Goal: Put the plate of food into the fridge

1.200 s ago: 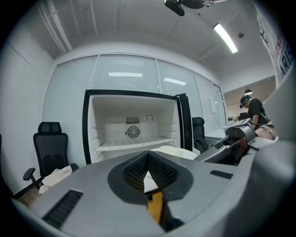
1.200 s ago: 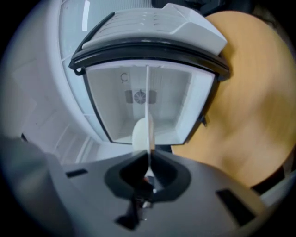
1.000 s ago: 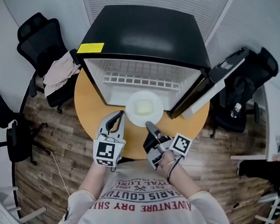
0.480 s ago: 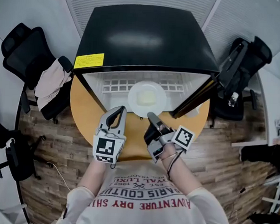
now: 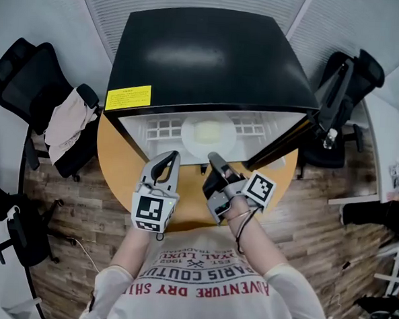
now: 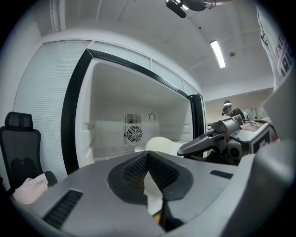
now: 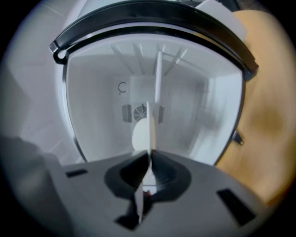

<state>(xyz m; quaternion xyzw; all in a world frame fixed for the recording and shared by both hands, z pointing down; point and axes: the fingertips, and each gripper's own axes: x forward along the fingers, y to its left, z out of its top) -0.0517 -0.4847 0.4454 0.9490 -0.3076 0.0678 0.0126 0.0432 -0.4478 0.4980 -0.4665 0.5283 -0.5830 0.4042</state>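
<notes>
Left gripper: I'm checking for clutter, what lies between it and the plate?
Head view shows only bare tabletop and fridge floor between left gripper and plate.

The round wooden counter [image 5: 118, 165] carries a black mini fridge [image 5: 206, 55]. Inside it, a plate of food [image 5: 209, 132] is over the white wire shelf [image 5: 162, 127]; whether it rests there is unclear.

Plate [image 5: 208, 133] inside fridge [image 5: 207, 55] on table [image 5: 121, 174]

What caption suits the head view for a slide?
Right gripper holds a plate of food by its rim inside the open fridge; left gripper hangs shut beside it.
</notes>
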